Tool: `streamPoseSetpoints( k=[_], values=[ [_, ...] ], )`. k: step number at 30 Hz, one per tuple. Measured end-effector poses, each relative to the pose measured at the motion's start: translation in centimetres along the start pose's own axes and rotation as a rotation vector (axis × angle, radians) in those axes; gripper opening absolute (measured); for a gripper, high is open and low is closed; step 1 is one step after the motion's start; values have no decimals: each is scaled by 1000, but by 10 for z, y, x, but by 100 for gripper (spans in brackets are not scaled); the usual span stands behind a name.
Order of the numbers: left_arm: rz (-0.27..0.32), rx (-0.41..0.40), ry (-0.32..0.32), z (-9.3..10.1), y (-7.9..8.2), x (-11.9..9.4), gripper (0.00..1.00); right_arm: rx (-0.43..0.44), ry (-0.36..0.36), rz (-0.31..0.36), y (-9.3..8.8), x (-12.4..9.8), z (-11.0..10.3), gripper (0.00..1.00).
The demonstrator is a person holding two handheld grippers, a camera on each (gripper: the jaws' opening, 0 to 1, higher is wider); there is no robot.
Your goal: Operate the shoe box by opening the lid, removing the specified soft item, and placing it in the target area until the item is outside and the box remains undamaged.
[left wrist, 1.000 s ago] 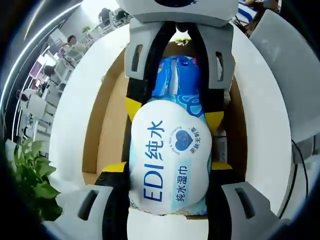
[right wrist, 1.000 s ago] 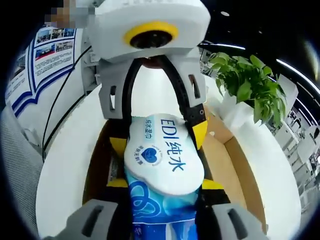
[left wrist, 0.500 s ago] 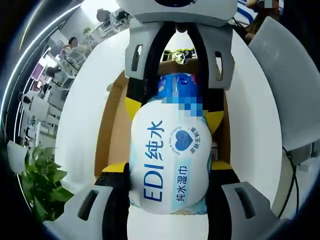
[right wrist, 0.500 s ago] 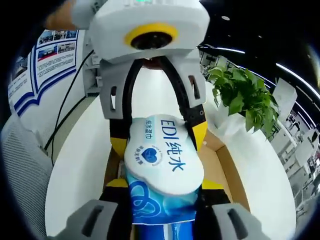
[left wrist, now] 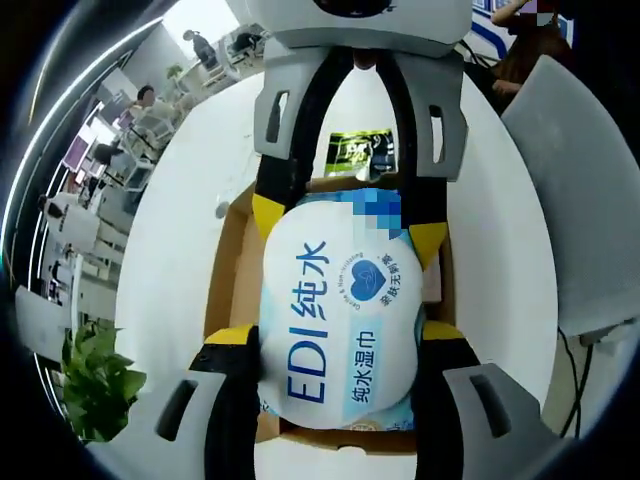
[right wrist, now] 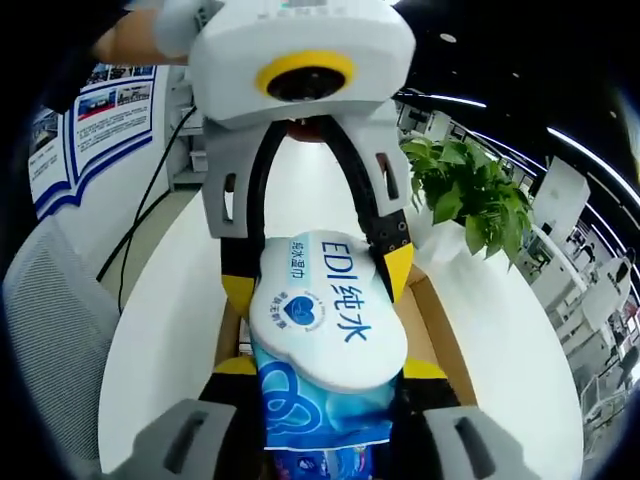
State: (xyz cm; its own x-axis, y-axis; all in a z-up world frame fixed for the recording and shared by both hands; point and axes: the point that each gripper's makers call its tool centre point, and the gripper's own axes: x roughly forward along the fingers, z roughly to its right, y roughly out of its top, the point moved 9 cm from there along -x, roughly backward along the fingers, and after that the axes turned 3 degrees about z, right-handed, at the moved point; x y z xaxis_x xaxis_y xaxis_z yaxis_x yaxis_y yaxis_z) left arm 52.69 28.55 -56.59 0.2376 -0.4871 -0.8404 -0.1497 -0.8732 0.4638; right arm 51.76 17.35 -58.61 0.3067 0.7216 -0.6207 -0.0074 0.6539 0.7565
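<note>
- Two claws pinch one soft item: the wet-wipes pack sits between the left claw jaws at one end, and the right claw squeezes the other end of it.
- Both pairs of jaws are pressed in against the pack, yellow pads bearing on its sides; neither is spread.
- Below the pack lies the open shoe box, brown cardboard, on the round white surface; the pack hangs above the box (I judge it lifted free, though how far cannot be told).
- To do this step well, carry the pack level and sideways past the box wall with both claws moving together, so the soft pack neither stretches nor sags and nothing knocks the cardboard.
- Keep the squeeze gentle; the pack bulges and could slip or crumple.
- Pose: the two claws face each other across the pack, each pointing down toward the surface, the opposite claw rising at the far end of each view.
- Beyond the right claw stands a green plant; a dark packet lies beyond the box.
</note>
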Motion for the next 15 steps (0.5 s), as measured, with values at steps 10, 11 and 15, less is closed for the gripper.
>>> streamPoseSetpoints(
  k=[10,11,15],
  values=[
    [24,26,-6,0,44,21,61,8,-30,-9,-29,-41,4,44],
    [26,27,-12,0,50,24,61,13,-31,-10,-33,-46,3,44],
    [34,32,-22,1,64,34,61,22,-35,-16,-44,-59,4,44]
  ],
)
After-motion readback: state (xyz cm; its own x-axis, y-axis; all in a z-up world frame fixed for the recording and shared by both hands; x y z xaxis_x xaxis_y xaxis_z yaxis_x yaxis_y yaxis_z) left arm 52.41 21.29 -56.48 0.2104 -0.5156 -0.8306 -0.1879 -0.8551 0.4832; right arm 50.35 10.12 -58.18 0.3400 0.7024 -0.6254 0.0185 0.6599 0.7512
